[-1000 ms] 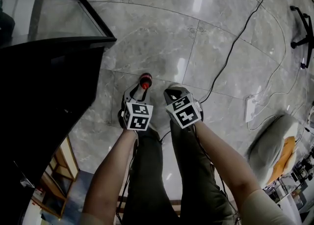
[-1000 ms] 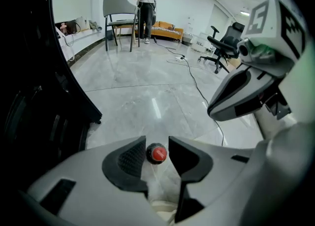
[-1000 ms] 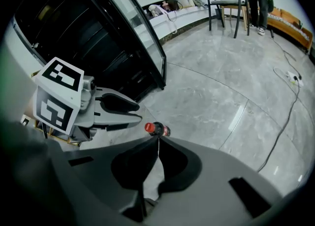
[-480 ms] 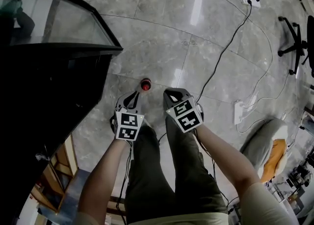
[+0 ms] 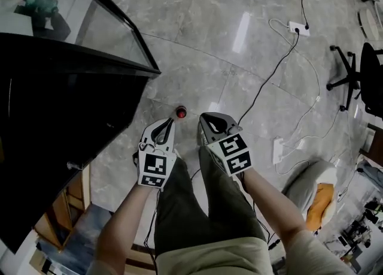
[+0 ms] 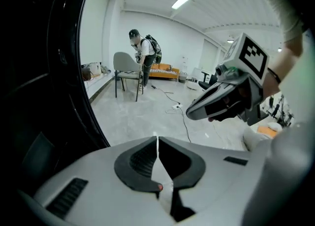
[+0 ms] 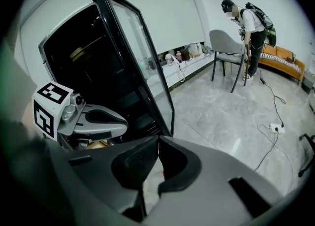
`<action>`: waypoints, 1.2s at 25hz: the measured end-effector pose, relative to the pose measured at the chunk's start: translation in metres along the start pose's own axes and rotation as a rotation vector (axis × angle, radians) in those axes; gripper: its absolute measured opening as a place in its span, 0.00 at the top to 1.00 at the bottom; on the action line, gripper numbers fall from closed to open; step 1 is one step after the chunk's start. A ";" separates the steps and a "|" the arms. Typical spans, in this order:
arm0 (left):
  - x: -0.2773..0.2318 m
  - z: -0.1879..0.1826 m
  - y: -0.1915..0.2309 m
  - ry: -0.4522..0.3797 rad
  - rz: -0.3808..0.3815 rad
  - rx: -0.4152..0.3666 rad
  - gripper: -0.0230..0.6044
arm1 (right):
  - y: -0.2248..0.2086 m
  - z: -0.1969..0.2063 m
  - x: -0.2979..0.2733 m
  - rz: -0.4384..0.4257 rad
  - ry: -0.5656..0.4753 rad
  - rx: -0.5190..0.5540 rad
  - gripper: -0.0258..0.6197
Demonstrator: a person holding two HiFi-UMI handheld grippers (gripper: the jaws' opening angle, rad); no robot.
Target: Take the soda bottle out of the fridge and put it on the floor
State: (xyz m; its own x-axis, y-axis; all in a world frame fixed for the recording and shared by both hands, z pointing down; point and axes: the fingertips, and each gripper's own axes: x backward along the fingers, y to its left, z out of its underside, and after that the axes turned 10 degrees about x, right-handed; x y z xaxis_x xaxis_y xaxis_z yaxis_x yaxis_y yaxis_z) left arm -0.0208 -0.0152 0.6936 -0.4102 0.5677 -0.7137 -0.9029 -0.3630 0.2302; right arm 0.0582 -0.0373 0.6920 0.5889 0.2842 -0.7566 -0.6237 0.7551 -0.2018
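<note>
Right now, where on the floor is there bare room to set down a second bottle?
Bare tile lies beyond the soda bottle, between the fridge door and the black cable. It is crowded to the right of that cable: a power strip, an office chair and a grey bag.

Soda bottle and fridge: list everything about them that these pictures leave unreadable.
Soda bottle, head view: seen from above, only its red cap shows; body, label and fill level are hidden beneath it.
Fridge, head view: a black mass in shadow; shelves and contents are unreadable.
Fridge door, head view: the glass pane is cut off by the top and left edges.
</note>
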 end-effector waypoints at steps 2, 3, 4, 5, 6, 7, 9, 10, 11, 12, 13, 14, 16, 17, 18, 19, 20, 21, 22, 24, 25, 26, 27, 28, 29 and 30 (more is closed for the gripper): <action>0.026 -0.024 -0.003 -0.029 -0.008 0.013 0.94 | 0.008 -0.029 0.026 -0.011 -0.011 0.008 0.96; 0.038 -0.036 -0.003 -0.045 -0.009 0.020 0.94 | 0.012 -0.041 0.038 -0.019 -0.016 0.010 0.96; 0.050 -0.048 -0.003 -0.064 -0.011 0.029 0.94 | 0.016 -0.055 0.049 -0.022 -0.023 0.016 0.96; 0.063 -0.061 -0.002 -0.085 -0.015 0.040 0.94 | 0.021 -0.070 0.060 -0.024 -0.033 0.026 0.96; 0.076 -0.074 -0.001 -0.107 -0.021 0.051 0.94 | 0.026 -0.085 0.070 -0.024 -0.044 0.041 0.96; 0.090 -0.086 0.000 -0.126 -0.030 0.059 0.95 | 0.031 -0.099 0.081 -0.022 -0.055 0.060 0.96; 0.117 -0.107 0.002 -0.146 -0.068 0.057 0.95 | 0.042 -0.129 0.103 -0.024 -0.086 0.095 0.96; 0.130 -0.115 0.003 -0.140 -0.091 0.054 0.95 | 0.048 -0.144 0.115 -0.031 -0.105 0.104 0.96; 0.142 -0.122 0.004 -0.132 -0.110 0.055 0.95 | 0.055 -0.161 0.128 -0.041 -0.127 0.107 0.96; 0.155 -0.130 0.005 -0.131 -0.119 0.063 0.95 | 0.062 -0.178 0.141 -0.052 -0.153 0.110 0.96; 0.169 -0.140 0.006 -0.141 -0.121 0.074 0.95 | 0.069 -0.196 0.152 -0.059 -0.179 0.117 0.96; 0.184 -0.150 0.007 -0.157 -0.122 0.082 0.95 | 0.076 -0.212 0.162 -0.062 -0.203 0.127 0.96; 0.215 -0.168 0.007 -0.189 -0.130 0.084 0.95 | 0.091 -0.239 0.181 -0.062 -0.240 0.157 0.96; 0.232 -0.177 0.007 -0.205 -0.137 0.080 0.95 | 0.098 -0.251 0.190 -0.061 -0.256 0.173 0.96; 0.248 -0.187 0.008 -0.223 -0.145 0.076 0.95 | 0.106 -0.263 0.199 -0.060 -0.273 0.188 0.96; 0.263 -0.197 0.008 -0.242 -0.153 0.072 0.95 | 0.113 -0.275 0.208 -0.060 -0.291 0.204 0.96; 0.278 -0.207 0.010 -0.262 -0.161 0.067 0.95 | 0.120 -0.288 0.216 -0.060 -0.311 0.220 0.96; 0.292 -0.216 0.010 -0.284 -0.167 0.062 0.95 | 0.127 -0.300 0.224 -0.061 -0.332 0.238 0.96; 0.307 -0.225 0.010 -0.305 -0.173 0.055 0.95 | 0.135 -0.310 0.233 -0.061 -0.352 0.257 0.96; 0.335 -0.241 0.009 -0.348 -0.185 0.040 0.95 | 0.150 -0.330 0.252 -0.058 -0.389 0.293 0.96; 0.349 -0.249 0.008 -0.368 -0.192 0.033 0.95 | 0.157 -0.339 0.262 -0.055 -0.406 0.309 0.96; 0.363 -0.256 0.008 -0.387 -0.200 0.028 0.95 | 0.165 -0.348 0.272 -0.053 -0.424 0.324 0.96; 0.377 -0.263 0.007 -0.405 -0.208 0.024 0.95 | 0.173 -0.356 0.282 -0.053 -0.442 0.338 0.96; 0.391 -0.269 0.006 -0.423 -0.217 0.019 0.95 | 0.180 -0.364 0.292 -0.054 -0.462 0.352 0.96; 0.404 -0.275 0.005 -0.441 -0.228 0.013 0.95 | 0.187 -0.371 0.301 -0.053 -0.482 0.367 0.96; 0.416 -0.281 0.004 -0.460 -0.238 0.005 0.95 | 0.194 -0.377 0.311 -0.052 -0.502 0.382 0.96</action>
State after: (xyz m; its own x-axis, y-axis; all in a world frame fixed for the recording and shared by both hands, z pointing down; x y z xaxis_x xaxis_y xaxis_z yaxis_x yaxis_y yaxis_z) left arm -0.1592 0.0114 0.2119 -0.2062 0.9006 -0.3826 -0.9783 -0.1813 0.1005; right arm -0.0736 -0.0256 0.1832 0.8409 0.4140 -0.3486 -0.4151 0.9066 0.0756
